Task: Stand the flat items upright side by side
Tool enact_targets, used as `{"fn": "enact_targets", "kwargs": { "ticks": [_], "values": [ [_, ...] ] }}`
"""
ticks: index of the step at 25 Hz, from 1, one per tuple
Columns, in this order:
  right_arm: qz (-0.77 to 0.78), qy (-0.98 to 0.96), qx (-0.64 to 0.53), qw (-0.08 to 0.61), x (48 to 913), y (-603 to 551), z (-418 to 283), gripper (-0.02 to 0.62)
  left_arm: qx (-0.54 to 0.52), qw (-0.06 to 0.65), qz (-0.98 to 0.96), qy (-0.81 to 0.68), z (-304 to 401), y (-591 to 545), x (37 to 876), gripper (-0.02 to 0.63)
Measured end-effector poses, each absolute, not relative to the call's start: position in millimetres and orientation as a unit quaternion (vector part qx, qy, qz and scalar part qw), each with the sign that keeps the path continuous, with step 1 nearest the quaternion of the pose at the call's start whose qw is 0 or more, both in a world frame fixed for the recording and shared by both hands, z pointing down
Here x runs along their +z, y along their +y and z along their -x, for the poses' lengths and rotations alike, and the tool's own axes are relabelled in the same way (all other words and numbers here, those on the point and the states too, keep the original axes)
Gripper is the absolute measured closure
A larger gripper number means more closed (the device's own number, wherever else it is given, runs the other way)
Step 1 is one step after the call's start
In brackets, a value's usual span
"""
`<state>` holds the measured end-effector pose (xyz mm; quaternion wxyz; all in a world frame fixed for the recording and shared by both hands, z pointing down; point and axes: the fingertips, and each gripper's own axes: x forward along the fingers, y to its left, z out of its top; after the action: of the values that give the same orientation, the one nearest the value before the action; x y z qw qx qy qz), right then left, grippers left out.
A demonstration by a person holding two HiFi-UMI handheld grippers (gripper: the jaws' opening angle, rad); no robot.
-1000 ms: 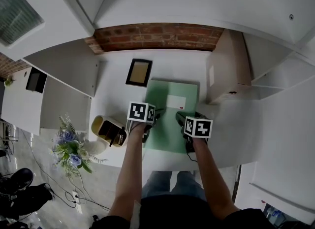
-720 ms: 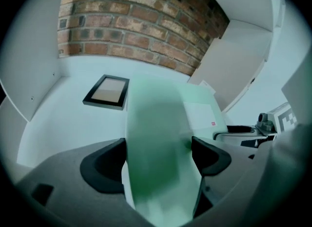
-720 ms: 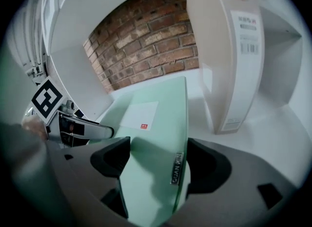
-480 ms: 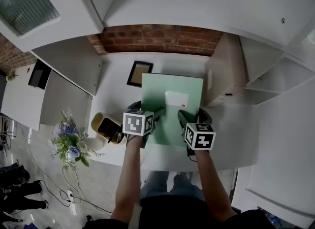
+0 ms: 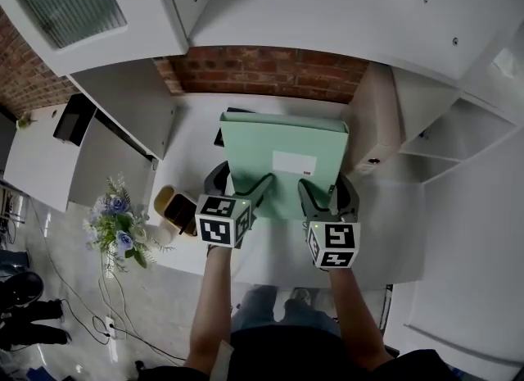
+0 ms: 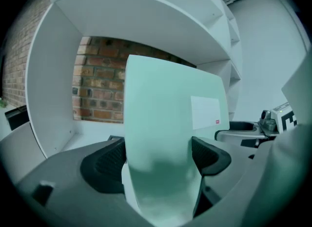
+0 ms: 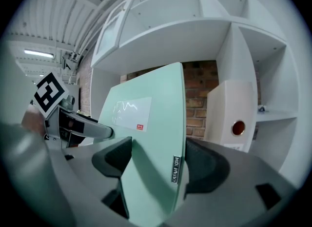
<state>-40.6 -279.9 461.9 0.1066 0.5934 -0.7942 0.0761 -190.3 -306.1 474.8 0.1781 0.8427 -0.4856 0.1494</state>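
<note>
**Left gripper (image 6: 158,158) and right gripper (image 7: 156,163) clamped on the green box file (image 5: 282,138)**

The left gripper is seen gripping the file's lower left part, with a pad pressed against each face. The right gripper's jaws are closing on the lower right part, and the file's spine edge is held between them. The mint-green box file is tipped up steeply over the white desk (image 5: 192,138). Its white label (image 5: 293,164) is turned toward the person and its top edge toward the brick wall (image 5: 262,72). Whether its bottom edge rests on the desk cannot be told. To its right, a white box file (image 7: 231,118) with a round finger hole is stood upright in the shelf bay, apart from the green one. Blue and white flowers (image 5: 115,224) are seen left of the desk, well apart.
</note>
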Motion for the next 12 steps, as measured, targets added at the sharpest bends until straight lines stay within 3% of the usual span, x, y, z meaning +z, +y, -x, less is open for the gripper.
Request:
{"fn": "enact_targets", "kwargs": {
  "ticks": [6,12],
  "values": [
    [-0.603,-0.794,0.004,0.074,463,-257,35,0.261,0.100,0.087,-0.855,-0.501,185,-285,468,0.215],
    [-0.598,-0.797,-0.006,0.084,488,-237,31,0.261,0.083,0.049,-0.852,-0.514,183,-262,485,0.215]
  ]
}}
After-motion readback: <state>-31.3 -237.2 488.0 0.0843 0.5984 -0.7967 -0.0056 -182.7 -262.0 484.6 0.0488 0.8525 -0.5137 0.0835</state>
